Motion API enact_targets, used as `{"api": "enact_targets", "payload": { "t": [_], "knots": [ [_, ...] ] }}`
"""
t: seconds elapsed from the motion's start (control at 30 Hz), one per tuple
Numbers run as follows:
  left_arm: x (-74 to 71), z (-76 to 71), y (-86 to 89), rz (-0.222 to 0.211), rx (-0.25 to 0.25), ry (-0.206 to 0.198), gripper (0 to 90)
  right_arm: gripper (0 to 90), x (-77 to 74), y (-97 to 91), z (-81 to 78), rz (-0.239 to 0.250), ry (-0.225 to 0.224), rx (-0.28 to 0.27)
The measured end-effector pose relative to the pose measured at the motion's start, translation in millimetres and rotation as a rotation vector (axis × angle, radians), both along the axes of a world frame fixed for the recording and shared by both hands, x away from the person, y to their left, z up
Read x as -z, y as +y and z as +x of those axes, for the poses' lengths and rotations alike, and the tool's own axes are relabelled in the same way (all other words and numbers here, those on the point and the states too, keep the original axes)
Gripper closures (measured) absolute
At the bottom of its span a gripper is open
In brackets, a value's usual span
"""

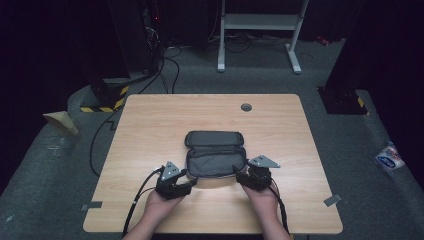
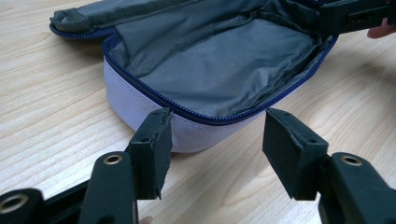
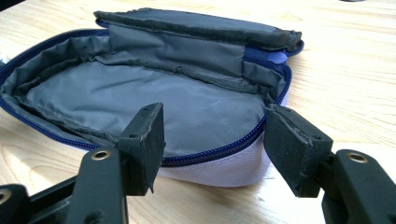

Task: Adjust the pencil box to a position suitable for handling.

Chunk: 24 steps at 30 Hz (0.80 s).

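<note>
An open zip pouch (image 1: 215,155) lies on the wooden table (image 1: 150,125), lid folded back, with grey lining, a blue zipper and a pale outer wall. My left gripper (image 1: 193,182) sits at its near left corner, held by a hand. In the left gripper view the jaws (image 2: 217,126) stand open on either side of the pouch's (image 2: 210,65) rounded corner, pads not pressing it. My right gripper (image 1: 239,175) is at the near right corner. Its jaws (image 3: 215,121) are open too, with the pouch's (image 3: 154,102) zipped rim between them. The pouch interior looks empty.
A round grey grommet (image 1: 246,107) sits near the table's far edge. Beyond the table stand a white metal frame (image 1: 260,22) and dark equipment with cables on the floor. A plastic packet (image 1: 389,156) lies on the floor at right. The right gripper (image 2: 355,16) shows at the pouch's far side.
</note>
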State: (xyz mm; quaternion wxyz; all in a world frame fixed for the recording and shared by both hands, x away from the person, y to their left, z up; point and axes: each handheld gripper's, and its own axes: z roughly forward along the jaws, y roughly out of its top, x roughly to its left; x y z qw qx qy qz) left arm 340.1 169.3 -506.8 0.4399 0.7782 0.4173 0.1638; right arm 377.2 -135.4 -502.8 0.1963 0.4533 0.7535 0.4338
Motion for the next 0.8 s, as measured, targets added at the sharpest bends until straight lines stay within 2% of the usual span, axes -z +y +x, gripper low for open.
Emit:
{"api": "enact_targets", "payload": {
  "t": [0.27,0.53,0.8],
  "knots": [
    [0.4,-1.1,10.4,-0.005,-0.015,0.001,42.8,38.6,-1.3,9.5,-3.7,-0.005,-0.02,-0.029],
    [0.7,-1.6,9.5,-0.011,-0.009,-0.003,43.1,39.0,-4.2,2.9,-3.8,0.0,-0.034,-0.018],
    [0.6,-4.5,15.2,0.016,-0.021,-0.011,43.1,39.2,-7.1,-2.3,-7.9,-0.002,-0.046,-0.015]
  ]
}}
